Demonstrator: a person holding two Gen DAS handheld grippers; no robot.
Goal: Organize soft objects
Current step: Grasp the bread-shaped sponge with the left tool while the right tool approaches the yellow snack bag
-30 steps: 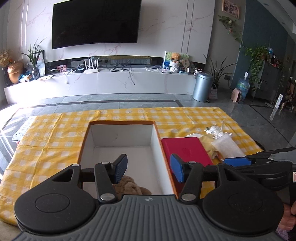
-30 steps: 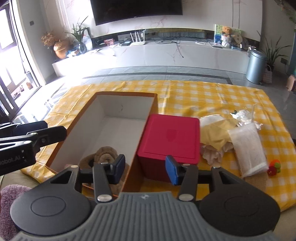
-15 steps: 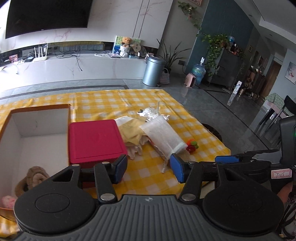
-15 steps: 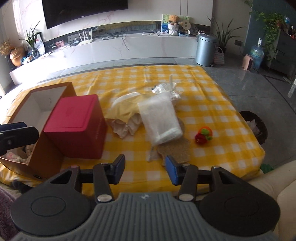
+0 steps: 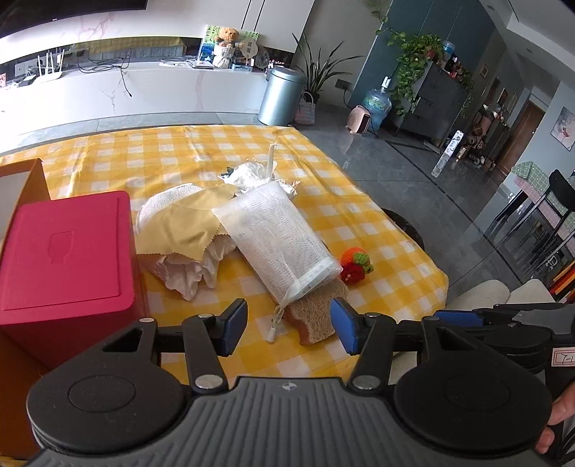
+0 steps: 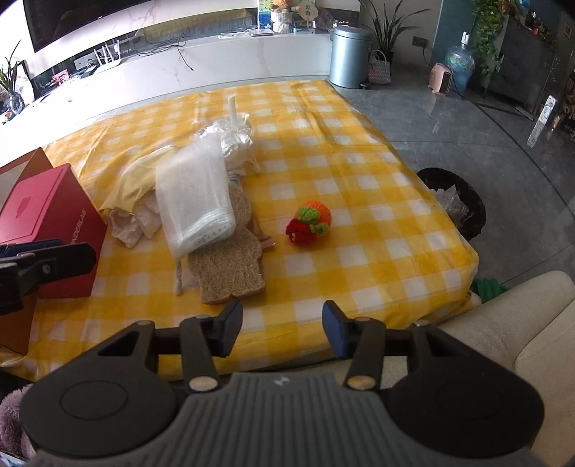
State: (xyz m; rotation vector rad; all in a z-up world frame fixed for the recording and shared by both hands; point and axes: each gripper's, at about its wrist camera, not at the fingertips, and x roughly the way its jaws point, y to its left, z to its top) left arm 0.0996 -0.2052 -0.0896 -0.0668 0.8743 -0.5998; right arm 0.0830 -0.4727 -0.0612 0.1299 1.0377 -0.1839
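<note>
Yellow checked tablecloth [image 6: 359,222]: orange-red crocheted toy [image 6: 309,222] near right edge, light, squashy—pinch mid-body; both tongs released, empty.

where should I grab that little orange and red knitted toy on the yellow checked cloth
Probably from above with the right tongs, closing across the small orange and red crocheted toy at its middle. It is a low, rounded lump lying apart from the white mesh bag, with open cloth all round.

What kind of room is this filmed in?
Most likely a home living room: a wall-mounted TV over a long white media console, potted plants, and a cream sofa by the checkered table.
</note>
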